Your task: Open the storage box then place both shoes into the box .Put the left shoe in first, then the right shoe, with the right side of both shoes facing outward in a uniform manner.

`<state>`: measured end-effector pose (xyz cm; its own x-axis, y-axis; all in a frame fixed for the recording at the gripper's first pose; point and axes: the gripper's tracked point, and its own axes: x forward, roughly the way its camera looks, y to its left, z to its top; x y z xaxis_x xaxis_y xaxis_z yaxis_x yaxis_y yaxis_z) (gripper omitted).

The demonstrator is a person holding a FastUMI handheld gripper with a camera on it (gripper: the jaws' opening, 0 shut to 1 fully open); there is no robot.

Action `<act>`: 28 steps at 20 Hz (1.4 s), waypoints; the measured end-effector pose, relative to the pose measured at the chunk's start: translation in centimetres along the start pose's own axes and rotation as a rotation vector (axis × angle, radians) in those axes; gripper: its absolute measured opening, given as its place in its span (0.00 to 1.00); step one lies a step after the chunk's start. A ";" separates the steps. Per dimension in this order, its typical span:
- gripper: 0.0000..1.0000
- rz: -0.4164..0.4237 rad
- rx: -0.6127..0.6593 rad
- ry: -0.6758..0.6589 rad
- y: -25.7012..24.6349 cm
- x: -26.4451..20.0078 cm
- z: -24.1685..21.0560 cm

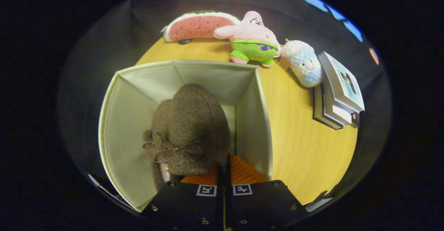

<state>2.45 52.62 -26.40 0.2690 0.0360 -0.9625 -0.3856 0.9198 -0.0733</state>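
An open white fabric storage box [122, 120] stands on the wooden table, right below me. My gripper [223, 170] has its fingers pressed together on the rear rim of a brown woolly shoe [197, 120] with a bow. This shoe hangs toe-down inside the box opening. To its left, a second brown shoe [158, 118] rests deeper in the box against the left wall. It is mostly hidden by the held shoe, and only its side, a pompom and a bit of its lining show.
Beyond the box, along the table's [305, 144] far edge, lie a watermelon plush [197, 26], a pink star plush [255, 38] and a white-and-blue plush [305, 62]. To the right of the box is a stack of books [338, 92].
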 end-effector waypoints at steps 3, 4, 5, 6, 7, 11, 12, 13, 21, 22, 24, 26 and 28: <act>0.10 -0.014 -0.055 -0.009 0.2 0.0 -0.1; 0.11 -0.001 -0.055 -0.016 0.3 0.0 -0.2; 0.14 0.017 -0.050 -0.018 0.5 -0.2 -0.3; 0.19 0.031 -0.042 -0.020 0.4 -0.7 -0.3; 0.19 0.043 -0.032 -0.025 0.4 -1.2 -0.3; 0.21 0.084 0.000 -0.084 0.1 -3.9 0.2; 0.26 0.093 -0.008 -0.104 -0.1 -4.7 0.2; 0.28 0.100 -0.009 -0.144 -0.5 -5.7 0.7; 0.28 0.031 0.117 -0.630 -10.9 -17.6 5.9; 0.28 0.009 0.138 -0.707 -12.4 -19.3 6.6; 0.28 -0.044 0.174 -0.834 -15.4 -21.9 7.1; 0.28 -0.077 0.218 -0.947 -17.8 -24.8 7.6; 0.28 -0.090 0.248 -1.023 -19.2 -26.7 7.5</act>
<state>9.33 36.96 2.66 0.9481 0.1701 -0.2685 -0.1672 0.9853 0.0336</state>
